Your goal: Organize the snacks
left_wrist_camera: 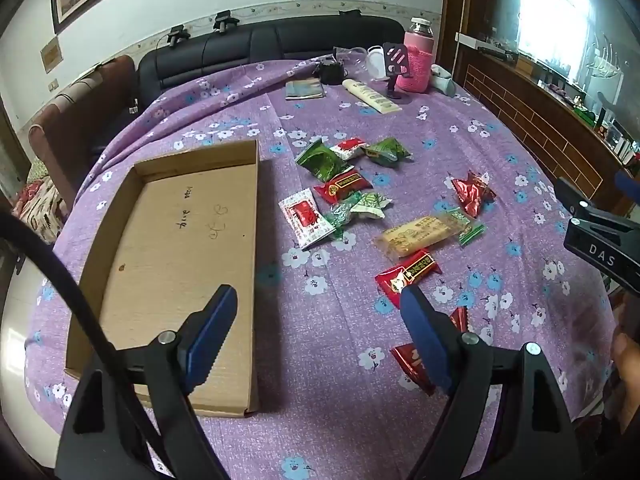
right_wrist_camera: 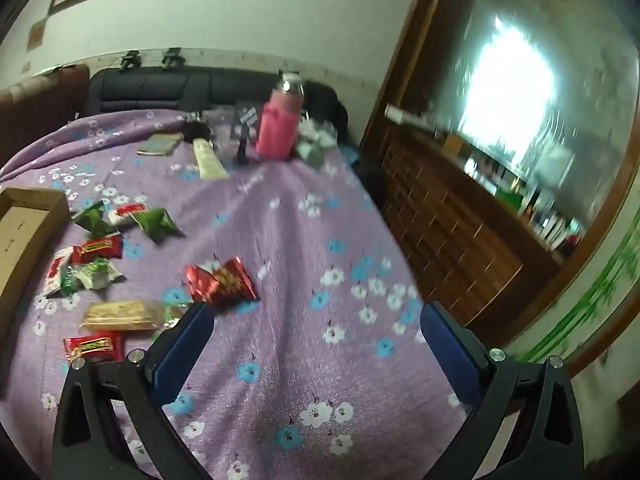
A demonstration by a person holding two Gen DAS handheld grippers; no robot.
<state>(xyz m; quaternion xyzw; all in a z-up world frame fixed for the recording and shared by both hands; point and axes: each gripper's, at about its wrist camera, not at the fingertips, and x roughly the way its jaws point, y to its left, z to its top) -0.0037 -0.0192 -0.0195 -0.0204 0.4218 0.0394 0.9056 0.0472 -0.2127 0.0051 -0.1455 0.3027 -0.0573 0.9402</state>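
Purple floral cloth (left_wrist_camera: 344, 380) covers the table, with a black sofa (left_wrist_camera: 272, 46) along its far edge and a dark wood cabinet (left_wrist_camera: 532, 128) off its right edge. On the left part of the table lies a shallow cardboard box (left_wrist_camera: 172, 264), open at the top, with some handwriting on its bare floor. Scattered snacks lie on the cloth to the right of the box, apart from it: green packets (left_wrist_camera: 320, 158) farthest back, a white-and-red packet (left_wrist_camera: 305, 218) nearest the box's right wall, a long clear-wrapped biscuit bar (left_wrist_camera: 416, 236) toward the middle, a red foil pair (left_wrist_camera: 472, 192) further right, and a red packet (left_wrist_camera: 408, 276) just in front of the bar. Another red wrapper (left_wrist_camera: 412, 364) lies near the front edge, partly hidden behind one blue-padded finger of the left gripper (left_wrist_camera: 320, 312). That gripper hovers with its jaws spread wide, holding nothing, one finger over the box's near end. The right gripper (right_wrist_camera: 316, 324) is also wide open and empty above bare cloth toward the right edge, its view blurred. At the far edge stand a pink-sleeved bottle (left_wrist_camera: 418, 60), a cream tube (left_wrist_camera: 370, 96) and a small booklet (left_wrist_camera: 304, 90).
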